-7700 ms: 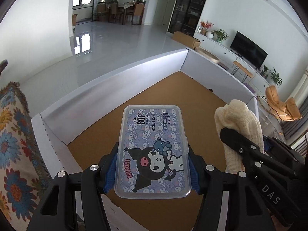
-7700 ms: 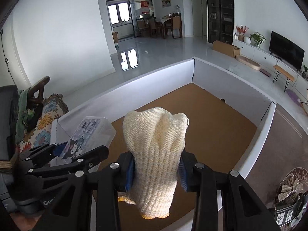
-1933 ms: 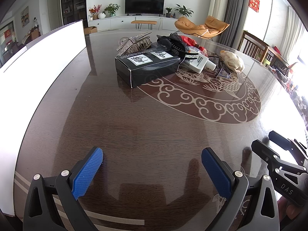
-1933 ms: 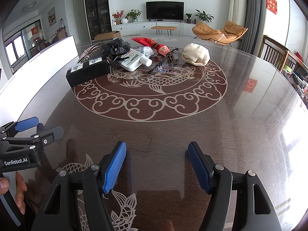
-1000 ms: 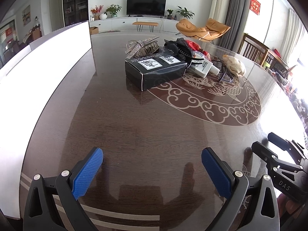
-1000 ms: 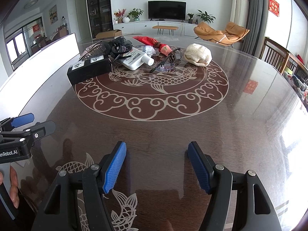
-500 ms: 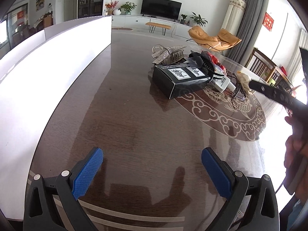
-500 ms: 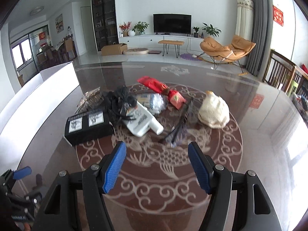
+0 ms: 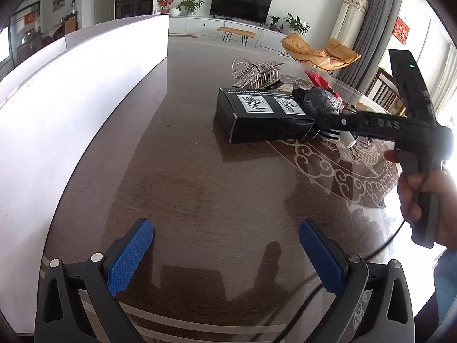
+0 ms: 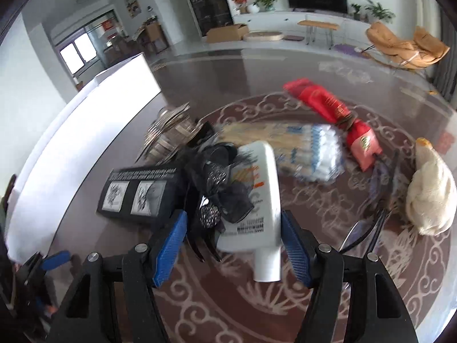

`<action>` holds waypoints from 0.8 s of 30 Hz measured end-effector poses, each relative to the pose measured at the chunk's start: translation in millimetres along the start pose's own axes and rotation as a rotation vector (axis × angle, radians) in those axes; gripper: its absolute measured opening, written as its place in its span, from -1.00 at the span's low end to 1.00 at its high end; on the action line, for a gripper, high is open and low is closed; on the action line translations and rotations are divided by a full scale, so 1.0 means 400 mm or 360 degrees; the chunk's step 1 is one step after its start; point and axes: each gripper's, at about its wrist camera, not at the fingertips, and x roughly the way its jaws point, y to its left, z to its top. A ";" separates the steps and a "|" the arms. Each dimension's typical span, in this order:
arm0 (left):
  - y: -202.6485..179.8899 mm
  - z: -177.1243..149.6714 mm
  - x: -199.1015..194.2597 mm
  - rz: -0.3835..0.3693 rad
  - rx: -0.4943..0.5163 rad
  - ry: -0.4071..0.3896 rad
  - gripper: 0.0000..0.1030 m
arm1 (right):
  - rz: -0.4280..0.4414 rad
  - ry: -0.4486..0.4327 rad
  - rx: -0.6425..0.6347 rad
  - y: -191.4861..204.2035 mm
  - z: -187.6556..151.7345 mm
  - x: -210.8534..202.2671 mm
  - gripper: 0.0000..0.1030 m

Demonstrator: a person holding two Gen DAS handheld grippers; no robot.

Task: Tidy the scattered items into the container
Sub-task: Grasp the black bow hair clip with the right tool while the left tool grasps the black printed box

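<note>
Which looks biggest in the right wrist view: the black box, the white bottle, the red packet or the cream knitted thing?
1. white bottle, though it lies nearest the camera, which inflates it
2. black box
3. red packet and cream knitted thing look alike, so I will not rank them.

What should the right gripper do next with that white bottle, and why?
Probably come down a little further and close on the white bottle. The right gripper is open, its blue pads flank the bottle's lower end without pressing on it, and the black hair clip lies against the bottle's left side, so it may get pinched too.
</note>
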 end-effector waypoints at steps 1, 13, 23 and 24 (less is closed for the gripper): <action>-0.002 0.002 0.001 -0.0001 0.0017 0.0009 1.00 | 0.0013 0.0013 -0.0061 0.020 -0.028 -0.018 0.30; -0.114 0.197 0.062 -0.0033 0.0799 0.0003 1.00 | -0.0236 -0.0108 -0.0206 0.105 -0.323 -0.147 0.31; -0.145 0.320 0.229 -0.0072 0.1063 0.0163 1.00 | -0.0178 -0.0161 -0.0074 0.068 -0.321 -0.164 0.32; -0.146 0.324 0.231 -0.0114 0.1050 0.0191 1.00 | -0.0163 -0.0164 -0.0064 0.064 -0.321 -0.166 0.32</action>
